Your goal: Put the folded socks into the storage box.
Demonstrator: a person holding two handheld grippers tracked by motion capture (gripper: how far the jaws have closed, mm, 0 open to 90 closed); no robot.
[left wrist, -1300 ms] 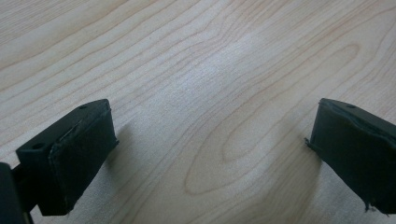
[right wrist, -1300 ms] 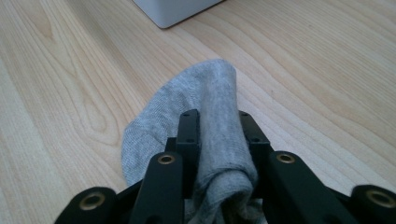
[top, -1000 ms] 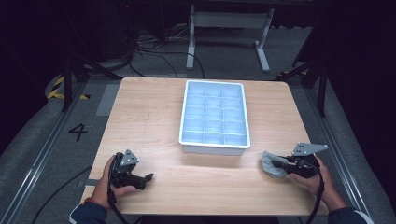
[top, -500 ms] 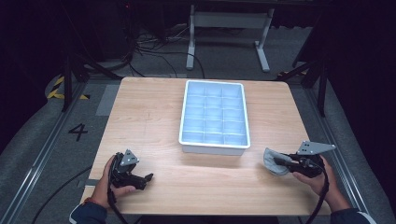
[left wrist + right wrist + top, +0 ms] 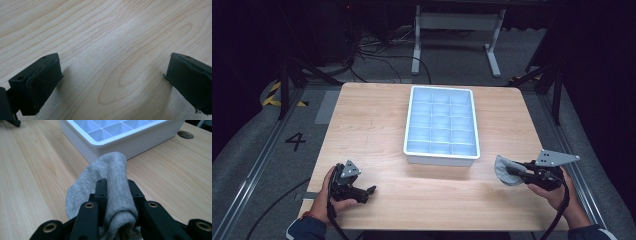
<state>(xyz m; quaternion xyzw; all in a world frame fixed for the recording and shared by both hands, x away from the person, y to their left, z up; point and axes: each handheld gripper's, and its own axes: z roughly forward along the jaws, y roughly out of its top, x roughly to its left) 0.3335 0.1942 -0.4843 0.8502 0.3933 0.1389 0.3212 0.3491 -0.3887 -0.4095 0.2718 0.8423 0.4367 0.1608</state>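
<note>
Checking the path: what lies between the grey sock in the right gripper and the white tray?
Nothing: bare wooden table separates the grey sock from the white tray, in the right gripper view.

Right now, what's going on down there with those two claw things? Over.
Right gripper jaws shut on grey sock, short of white tray. Left gripper jaws open, empty, on table. Nothing between sock and tray.

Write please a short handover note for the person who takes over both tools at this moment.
Right tool: shut on the grey sock, lifted just off the table, near the white compartment tray.
Left tool: open, holding nothing, resting low at the table's near left edge.
Done: sock picked up.
Left: probably place the sock in a tray compartment; all visible compartments look empty.
</note>
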